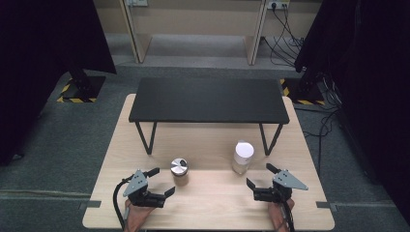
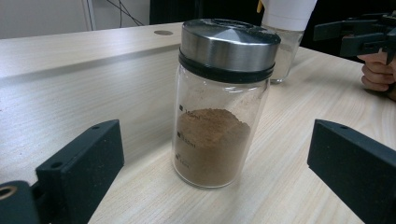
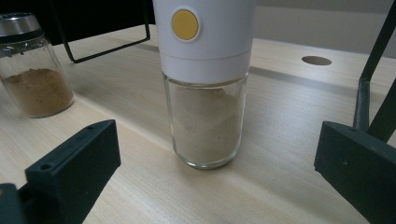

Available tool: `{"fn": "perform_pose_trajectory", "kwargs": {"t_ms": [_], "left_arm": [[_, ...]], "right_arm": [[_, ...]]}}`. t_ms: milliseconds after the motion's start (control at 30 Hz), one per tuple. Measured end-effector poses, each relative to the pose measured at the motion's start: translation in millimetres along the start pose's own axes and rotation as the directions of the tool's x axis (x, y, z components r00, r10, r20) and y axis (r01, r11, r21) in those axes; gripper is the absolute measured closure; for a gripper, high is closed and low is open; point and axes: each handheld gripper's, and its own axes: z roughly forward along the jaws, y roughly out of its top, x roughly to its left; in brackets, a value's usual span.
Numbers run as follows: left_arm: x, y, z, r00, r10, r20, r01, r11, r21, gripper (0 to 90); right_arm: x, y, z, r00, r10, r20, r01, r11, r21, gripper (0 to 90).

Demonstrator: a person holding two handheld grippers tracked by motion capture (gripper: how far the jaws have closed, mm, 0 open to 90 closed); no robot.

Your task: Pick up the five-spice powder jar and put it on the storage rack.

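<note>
- Left gripper (image 1: 158, 182) aimed at the spice jar (image 1: 179, 171), fingers (image 2: 79, 163) spread wide with the jar between and ahead of them, nothing gripped: seemingly lined up for a grasp.
- Right gripper (image 1: 261, 177) likewise facing the white-topped grinder (image 1: 242, 157), fingers (image 3: 72, 165) wide apart, nothing held.
- Both containers upright on the worktop (image 1: 212, 203), near its front half, well apart, in front of the black rack (image 1: 208, 100).
- Jar: clear glass, steel lid with black band, brown powder roughly halfway up, printed marks.
- Grinder: glass base with pale powder, white cap, yellow button (image 3: 185, 24).
</note>
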Motion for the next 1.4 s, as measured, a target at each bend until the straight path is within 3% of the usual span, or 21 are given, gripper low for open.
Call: {"fn": "perform_pose_trajectory", "kwargs": {"t_ms": [600, 1400], "left_arm": [[1.8, -1.5, -0.6, 0.9999, -0.012, 0.004, 0.012, 0.9999, -0.010, 3.0], [0.3, -1.7, -1.4, 1.0000, 0.002, 0.003, -0.002, 0.9999, -0.013, 3.1]], "right_arm": [[-1.5, -3.7, -2.4, 0.9999, 0.011, 0.002, -0.011, 1.000, -0.023, 0.4], [0.4, -3.4, -2.6, 1.0000, -0.006, 0.001, 0.006, 1.000, -0.024, 0.5]]}}
